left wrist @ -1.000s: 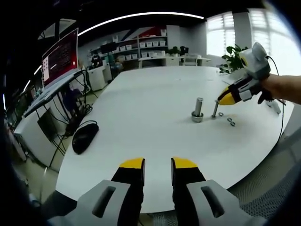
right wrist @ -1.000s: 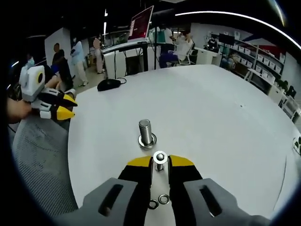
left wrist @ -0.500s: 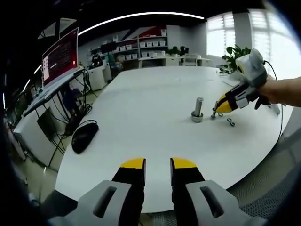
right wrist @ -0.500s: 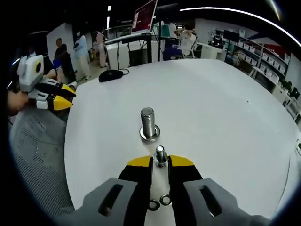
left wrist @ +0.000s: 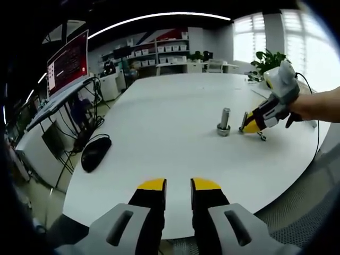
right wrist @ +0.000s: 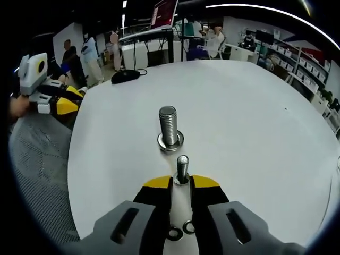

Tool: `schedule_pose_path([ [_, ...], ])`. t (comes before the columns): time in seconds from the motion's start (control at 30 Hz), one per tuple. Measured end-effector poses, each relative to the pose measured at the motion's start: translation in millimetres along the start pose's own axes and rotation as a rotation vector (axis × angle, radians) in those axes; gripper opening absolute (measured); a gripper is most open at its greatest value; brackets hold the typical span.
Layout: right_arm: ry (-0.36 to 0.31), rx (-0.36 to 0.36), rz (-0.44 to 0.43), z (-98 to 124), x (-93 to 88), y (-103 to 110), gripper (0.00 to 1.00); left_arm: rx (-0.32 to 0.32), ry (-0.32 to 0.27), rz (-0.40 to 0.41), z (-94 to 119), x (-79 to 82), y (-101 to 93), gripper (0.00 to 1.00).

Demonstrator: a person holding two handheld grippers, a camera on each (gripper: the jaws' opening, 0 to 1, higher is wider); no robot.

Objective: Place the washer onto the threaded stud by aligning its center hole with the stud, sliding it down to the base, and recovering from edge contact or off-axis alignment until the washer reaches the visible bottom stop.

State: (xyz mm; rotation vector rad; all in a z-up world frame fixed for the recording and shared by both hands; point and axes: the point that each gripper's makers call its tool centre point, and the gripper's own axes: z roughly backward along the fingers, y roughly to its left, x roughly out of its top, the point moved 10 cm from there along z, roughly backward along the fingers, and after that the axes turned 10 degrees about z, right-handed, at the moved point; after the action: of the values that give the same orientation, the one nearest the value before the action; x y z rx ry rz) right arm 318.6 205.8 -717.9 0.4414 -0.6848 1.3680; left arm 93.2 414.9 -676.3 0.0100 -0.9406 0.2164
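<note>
- Right gripper is clamped on a small bolt, just short of the stud.
- Two washers lie between its jaws, on the table.
- Left gripper: jaws slightly apart, empty.

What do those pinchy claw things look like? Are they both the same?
Yes, they match. The left gripper has two black jaws with bright yellow tips, growing from a grey body with a slot on each side. The right gripper looks the same. Seen from the side, it has a white-grey top part, and a thin dark cable trails by the person's bare arm.
</note>
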Motion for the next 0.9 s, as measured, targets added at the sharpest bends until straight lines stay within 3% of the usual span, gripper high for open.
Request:
schedule_pose_path([
  [0.2, -0.003, -0.03, 0.018, 3.4, -5.6, 1.1, 0.31, 0.001, 0.0, -0.002, 0.1, 0.1, 0.4, 0.15],
  [0.9, 0.028, -0.005, -0.015, 44.1, -35.0, 17.1, 0.29, 0.004, -0.007, -0.001, 0.7, 0.5, 1.1, 0.14],
])
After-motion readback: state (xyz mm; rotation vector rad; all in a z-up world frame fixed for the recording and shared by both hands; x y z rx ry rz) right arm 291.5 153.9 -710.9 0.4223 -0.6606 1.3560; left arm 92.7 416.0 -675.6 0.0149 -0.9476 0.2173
